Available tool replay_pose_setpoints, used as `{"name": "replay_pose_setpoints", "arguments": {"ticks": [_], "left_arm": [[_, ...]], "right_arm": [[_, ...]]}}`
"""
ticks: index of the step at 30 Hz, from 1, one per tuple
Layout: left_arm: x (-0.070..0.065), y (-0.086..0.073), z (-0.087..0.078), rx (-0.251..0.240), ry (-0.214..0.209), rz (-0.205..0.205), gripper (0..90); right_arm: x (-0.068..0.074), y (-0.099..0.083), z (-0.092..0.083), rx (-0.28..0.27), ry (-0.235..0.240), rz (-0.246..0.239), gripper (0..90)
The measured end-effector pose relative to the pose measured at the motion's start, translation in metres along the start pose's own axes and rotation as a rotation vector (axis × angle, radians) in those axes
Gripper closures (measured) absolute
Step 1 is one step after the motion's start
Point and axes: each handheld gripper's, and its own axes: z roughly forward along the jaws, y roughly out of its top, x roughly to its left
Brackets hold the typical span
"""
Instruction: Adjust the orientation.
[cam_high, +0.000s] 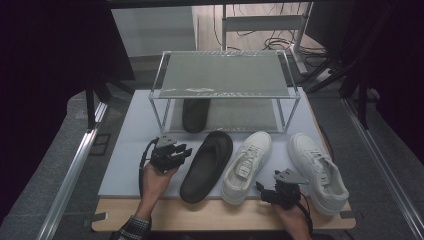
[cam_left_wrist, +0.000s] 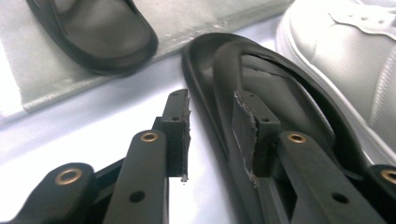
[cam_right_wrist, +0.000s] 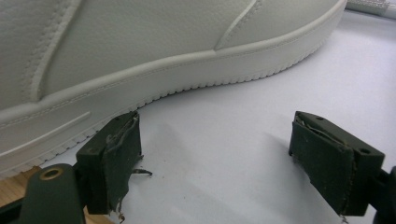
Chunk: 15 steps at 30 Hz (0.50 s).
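From above, the left gripper (cam_high: 172, 154) sits just beside the edge of the black slipper (cam_high: 207, 165), which lies on the pale mat (cam_high: 130, 150) in front of the clear shoe rack (cam_high: 225, 90). A second black slipper (cam_high: 195, 115) rests on the rack's lower shelf. The right gripper (cam_high: 275, 192) hovers between two white sneakers (cam_high: 247, 167), (cam_high: 317, 170).

In the left gripper view, the jaws stand partly apart, straddling the slipper's (cam_left_wrist: 280, 93) near rim without pressing on it.

In the right gripper view, the jaws are spread wide over bare mat (cam_right_wrist: 233, 130), holding nothing, with a white sneaker's (cam_right_wrist: 140, 46) sole close by.

No readable writing shows anywhere.
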Motion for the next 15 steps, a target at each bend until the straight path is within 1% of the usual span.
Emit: {"name": "replay_pose_setpoints", "arguments": {"ticks": [1, 4, 9, 12, 15], "left_arm": [[-0.003, -0.003, -0.002, 0.002, -0.005, 0.000, 65.3], [-0.005, -0.007, -0.002, 0.008, -0.008, 0.003, 62.7], [-0.013, -0.018, 0.001, 0.031, -0.017, 0.015, 59.8], [-0.016, -0.022, 0.004, 0.041, -0.023, 0.015, 59.7], [-0.018, -0.025, 0.009, 0.053, -0.026, 0.014, 61.9]], "right_arm": [[0.000, 0.000, 0.000, 0.000, 0.000, 0.000, 16.9], [0.000, 0.000, 0.000, 0.000, 0.000, 0.000, 16.9], [0.000, 0.000, 0.000, 0.000, 0.000, 0.000, 16.9], [0.000, 0.000, 0.000, 0.000, 0.000, 0.000, 17.0], [0.000, 0.000, 0.000, 0.000, 0.000, 0.000, 16.9]]}}
